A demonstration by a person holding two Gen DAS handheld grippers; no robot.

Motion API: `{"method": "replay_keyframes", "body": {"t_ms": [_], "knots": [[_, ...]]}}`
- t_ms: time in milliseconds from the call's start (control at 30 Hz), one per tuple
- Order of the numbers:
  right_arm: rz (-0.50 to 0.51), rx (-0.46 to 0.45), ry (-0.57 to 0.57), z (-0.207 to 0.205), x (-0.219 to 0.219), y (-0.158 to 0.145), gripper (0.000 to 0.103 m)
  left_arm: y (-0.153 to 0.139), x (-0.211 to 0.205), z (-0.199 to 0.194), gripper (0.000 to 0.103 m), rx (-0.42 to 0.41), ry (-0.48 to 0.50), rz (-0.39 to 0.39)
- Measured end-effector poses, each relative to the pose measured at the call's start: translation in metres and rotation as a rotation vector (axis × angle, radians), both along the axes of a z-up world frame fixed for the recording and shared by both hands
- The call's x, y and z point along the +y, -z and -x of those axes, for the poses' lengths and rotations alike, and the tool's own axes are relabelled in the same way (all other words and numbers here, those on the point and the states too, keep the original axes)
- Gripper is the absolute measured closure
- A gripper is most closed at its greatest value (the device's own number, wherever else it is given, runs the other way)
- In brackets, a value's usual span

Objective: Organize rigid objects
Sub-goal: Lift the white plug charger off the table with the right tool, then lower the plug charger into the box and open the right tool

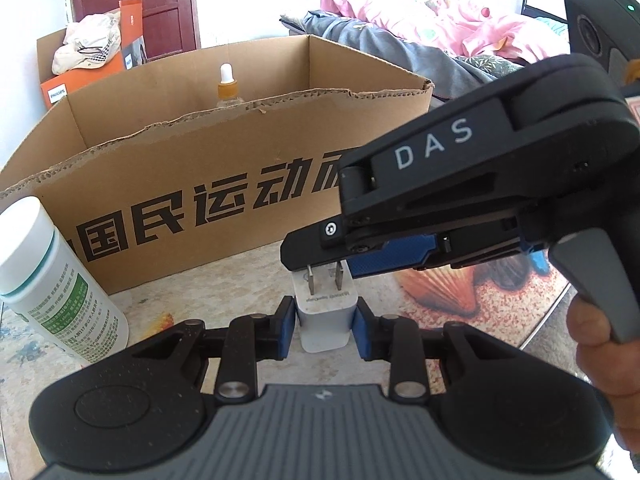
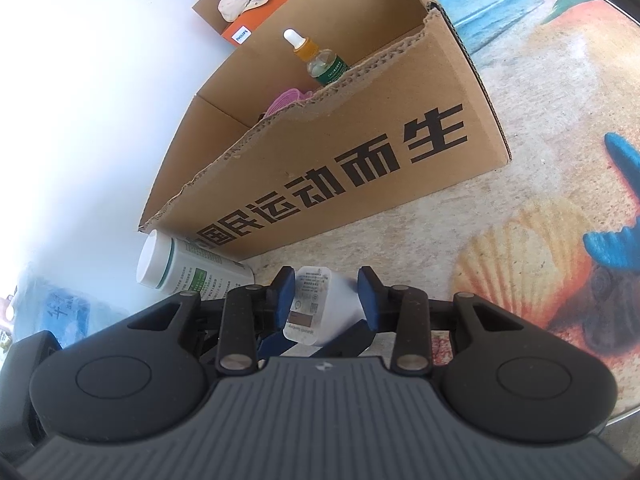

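Standing on the table, the box waits behind both grippers. Left gripper clamps the charger by its flat sides; right gripper straddles it, pads apart. Charger: light, stiff, smooth; avoid prongs.

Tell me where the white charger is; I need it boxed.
White charger sits between the left gripper pads, right gripper at its prongs, before the cardboard box.

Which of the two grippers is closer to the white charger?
Left. The left gripper clamps the white charger by its sides; the right gripper straddles its pronged end, one pad clear of it.
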State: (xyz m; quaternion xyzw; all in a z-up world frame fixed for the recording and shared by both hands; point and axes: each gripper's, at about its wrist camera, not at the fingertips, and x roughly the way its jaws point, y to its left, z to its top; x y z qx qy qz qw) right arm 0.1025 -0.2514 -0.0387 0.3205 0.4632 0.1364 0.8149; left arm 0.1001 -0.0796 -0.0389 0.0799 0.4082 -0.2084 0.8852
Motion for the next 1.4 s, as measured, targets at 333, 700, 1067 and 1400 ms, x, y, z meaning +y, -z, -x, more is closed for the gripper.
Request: {"method": "replay_keyframes", "body": {"t_ms": [333, 700, 1067, 1400], "knots": [[0.004, -0.033, -0.018, 0.004, 0.004, -0.013, 0.068, -0.011, 0.007, 0.01, 0.072, -0.026, -0.02, 0.004], [0.007, -0.077, -0.039, 0.012, 0.011, -0.03, 0.068, -0.025, 0.012, 0.028, 0.072, -0.066, -0.041, 0.004], [0.021, -0.158, -0.07, 0.015, 0.016, -0.062, 0.068, -0.049, 0.019, 0.038, 0.072, -0.136, -0.06, 0.006], [0.072, -0.295, -0.101, -0.009, 0.009, -0.123, 0.067, -0.101, 0.014, 0.013, 0.072, -0.226, -0.058, 0.028]]}}
